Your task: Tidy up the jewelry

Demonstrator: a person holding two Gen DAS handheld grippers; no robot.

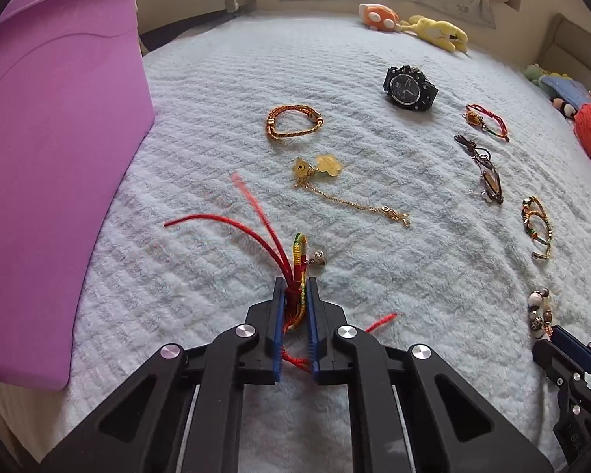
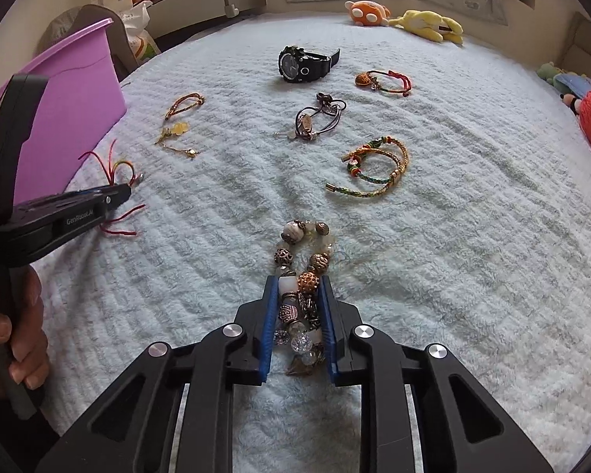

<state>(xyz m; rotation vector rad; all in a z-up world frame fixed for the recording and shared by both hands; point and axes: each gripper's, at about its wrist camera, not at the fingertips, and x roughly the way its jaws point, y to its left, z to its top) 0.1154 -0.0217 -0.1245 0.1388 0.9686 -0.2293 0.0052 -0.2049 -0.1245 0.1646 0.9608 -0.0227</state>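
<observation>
Both claws are busy on the pale blue fluffy bed blanket [image 1: 374,59] right now. The left claw [image 1: 295,287] is clenched on a red string bracelet with a red-yellow-green braided loop and a small silver bell [image 1: 300,252]. Its blue pads pinch the knotted middle, the loose red ends fan out up and to the left, and another red tail pokes out on the right below the claw. From the right wrist view you can see that same left claw [image 2: 126,193] from the side, close to the blanket with red strands sticking out around its tip, and a hand [image 2: 15,339] wrapped around its handle.

The right claw [image 2: 297,282] is clamped around a chunky beaded bracelet of white, clear and bronze-coloured metal beads [image 2: 301,244]. The near half sits between the blue pads, the far loop lies on the blanket just past the tips.

The rest of the jewelry is spread out further up the bed:
- a black digital wristwatch [image 2: 301,64]
- a brown braided cord bracelet [image 1: 291,122]
- a thin gold chain with yellow bear-shaped charms [image 1: 319,167]
- a dark leather cord bracelet with metal charms [image 2: 315,120]
- a red cord bracelet with an orange bead [image 2: 382,81]
- a gold and green braided double bangle [image 2: 374,167]

A big purple plastic bin [image 1: 59,157] stands at the left edge of the bed, right by the left claw. Two plush toys, one orange [image 1: 376,15] and one yellow [image 1: 437,31], lie at the far end.
</observation>
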